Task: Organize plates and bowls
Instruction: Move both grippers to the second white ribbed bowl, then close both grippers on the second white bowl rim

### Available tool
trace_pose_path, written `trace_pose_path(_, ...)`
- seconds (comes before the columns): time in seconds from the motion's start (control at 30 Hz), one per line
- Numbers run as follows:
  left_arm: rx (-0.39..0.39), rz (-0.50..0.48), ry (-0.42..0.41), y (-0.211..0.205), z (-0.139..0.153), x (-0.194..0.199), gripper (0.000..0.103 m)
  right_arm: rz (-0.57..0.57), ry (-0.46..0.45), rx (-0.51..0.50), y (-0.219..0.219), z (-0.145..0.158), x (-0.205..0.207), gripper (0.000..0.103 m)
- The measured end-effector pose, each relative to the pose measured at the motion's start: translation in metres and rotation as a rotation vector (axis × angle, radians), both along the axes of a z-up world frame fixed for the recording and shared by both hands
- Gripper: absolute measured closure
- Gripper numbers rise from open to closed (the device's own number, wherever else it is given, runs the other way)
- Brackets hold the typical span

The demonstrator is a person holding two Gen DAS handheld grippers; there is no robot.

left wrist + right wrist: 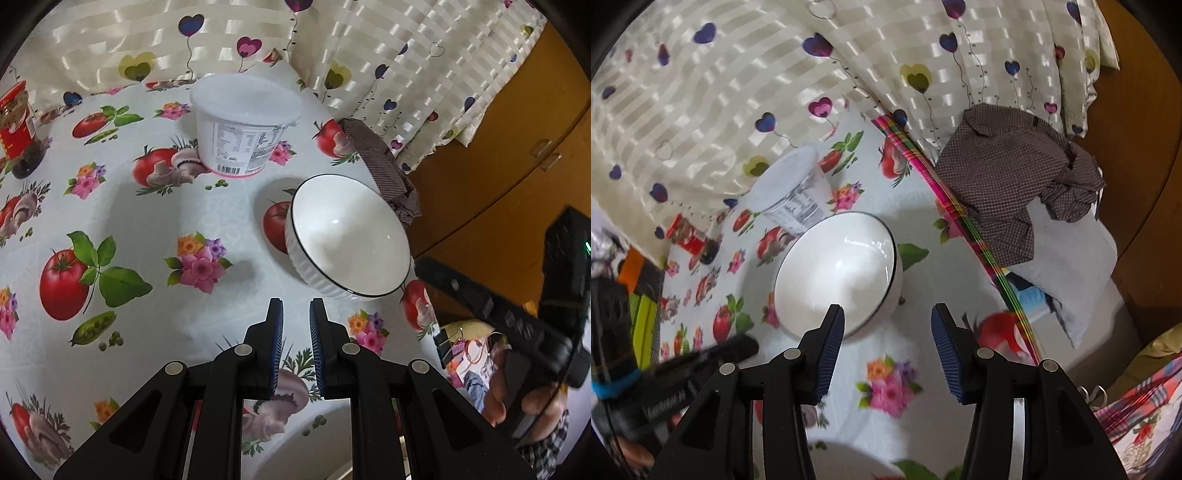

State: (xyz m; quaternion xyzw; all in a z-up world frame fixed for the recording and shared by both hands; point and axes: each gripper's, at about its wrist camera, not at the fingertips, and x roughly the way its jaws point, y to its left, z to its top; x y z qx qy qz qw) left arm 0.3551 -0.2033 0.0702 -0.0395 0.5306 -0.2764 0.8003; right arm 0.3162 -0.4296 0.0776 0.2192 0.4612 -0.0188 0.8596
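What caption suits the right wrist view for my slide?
Open right tongs approach white bowl on floral tablecloth.

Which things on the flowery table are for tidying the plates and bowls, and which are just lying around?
For the job:
white bowl
left gripper, empty
right gripper, open, empty

Just lying about:
white plastic tub
red-labelled jar
brown checked cloth
heart-print curtain

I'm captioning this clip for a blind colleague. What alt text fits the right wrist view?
An open right gripper hovers, holding nothing, just short of an empty white bowl on a tablecloth printed with tomatoes and flowers. Behind the bowl stand a white lidded tub and a red-labelled jar.
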Motion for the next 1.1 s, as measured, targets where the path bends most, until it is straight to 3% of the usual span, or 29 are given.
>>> trace_pose_path(0.27,0.006,0.011,0.011,0.007,-0.006,0.003,0.088,0.015,0.06,-0.044,0.013,-0.015,0.032,0.054)
trace_pose_path(0.43,0.009,0.01,0.02,0.008,-0.009,0.001,0.088,0.002,0.112,-0.021,0.018,-0.026,0.039,0.056)
trace_pose_path(0.5,0.011,0.01,0.02,0.008,-0.009,0.001,0.088,-0.001,0.116,-0.028,0.02,-0.028,0.04,0.068)
trace_pose_path(0.8,0.0,0.013,0.023,0.003,-0.009,0.002,0.088,0.017,0.134,-0.064,0.022,-0.031,0.036,0.087)
trace_pose_path(1.1,0.007,0.052,0.026,0.013,-0.012,-0.001,0.087,0.054,0.149,-0.029,0.026,-0.031,0.017,0.089)
